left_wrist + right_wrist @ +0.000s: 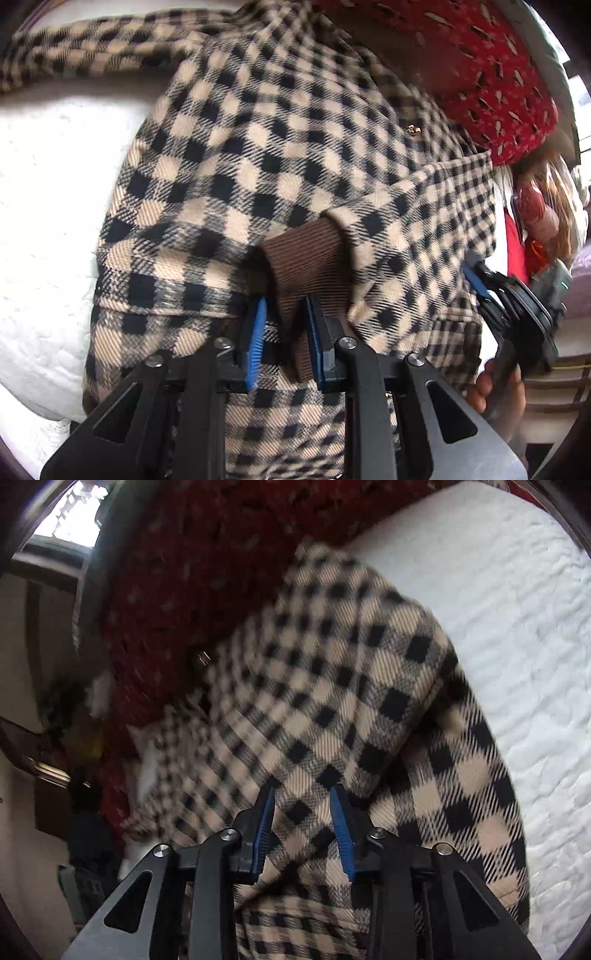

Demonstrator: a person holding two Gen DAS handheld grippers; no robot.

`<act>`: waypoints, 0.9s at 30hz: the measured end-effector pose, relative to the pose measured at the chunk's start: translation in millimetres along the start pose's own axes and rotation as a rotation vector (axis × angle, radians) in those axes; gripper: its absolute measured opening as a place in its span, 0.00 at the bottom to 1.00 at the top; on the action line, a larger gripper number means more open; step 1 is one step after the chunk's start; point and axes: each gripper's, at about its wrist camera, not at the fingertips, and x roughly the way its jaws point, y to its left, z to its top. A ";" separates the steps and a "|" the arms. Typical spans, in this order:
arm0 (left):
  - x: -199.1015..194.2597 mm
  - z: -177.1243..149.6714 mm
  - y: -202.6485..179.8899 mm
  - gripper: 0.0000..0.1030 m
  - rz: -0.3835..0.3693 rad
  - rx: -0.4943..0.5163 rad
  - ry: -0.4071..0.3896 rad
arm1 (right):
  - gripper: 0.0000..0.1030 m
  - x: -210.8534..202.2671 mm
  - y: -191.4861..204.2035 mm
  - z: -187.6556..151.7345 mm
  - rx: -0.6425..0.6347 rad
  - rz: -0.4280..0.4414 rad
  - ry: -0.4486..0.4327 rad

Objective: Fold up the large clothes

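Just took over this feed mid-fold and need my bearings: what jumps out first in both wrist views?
A beige-and-black checked coat fills both views, spread over a white quilted bedspread. The left gripper has the coat's brown ribbed cuff between its blue pads, while the right gripper has checked fabric between its fingers. A red patterned blanket lies behind the coat.

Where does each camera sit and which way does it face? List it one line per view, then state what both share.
Left wrist: sits on the left gripper, looking forward along its blue pads at the brown ribbed cuff of the checked coat; the right gripper and a hand show at right.
Right wrist: sits on the right gripper, looking along its fingers at a checked fold of the coat; no hand shows.
Shared: the coat, the white quilted cover and the red patterned fabric.
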 end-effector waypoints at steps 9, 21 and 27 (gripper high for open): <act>-65.9 29.6 64.5 0.22 -0.123 -0.129 -0.104 | 0.27 19.3 122.6 -29.2 -0.293 0.140 0.021; -134.2 140.1 200.0 0.34 0.002 -0.416 -0.284 | 0.32 72.9 141.6 -85.8 -0.429 0.140 0.109; -114.9 179.4 235.2 0.43 0.123 -0.510 -0.218 | 0.32 71.2 135.2 -83.2 -0.419 0.154 0.097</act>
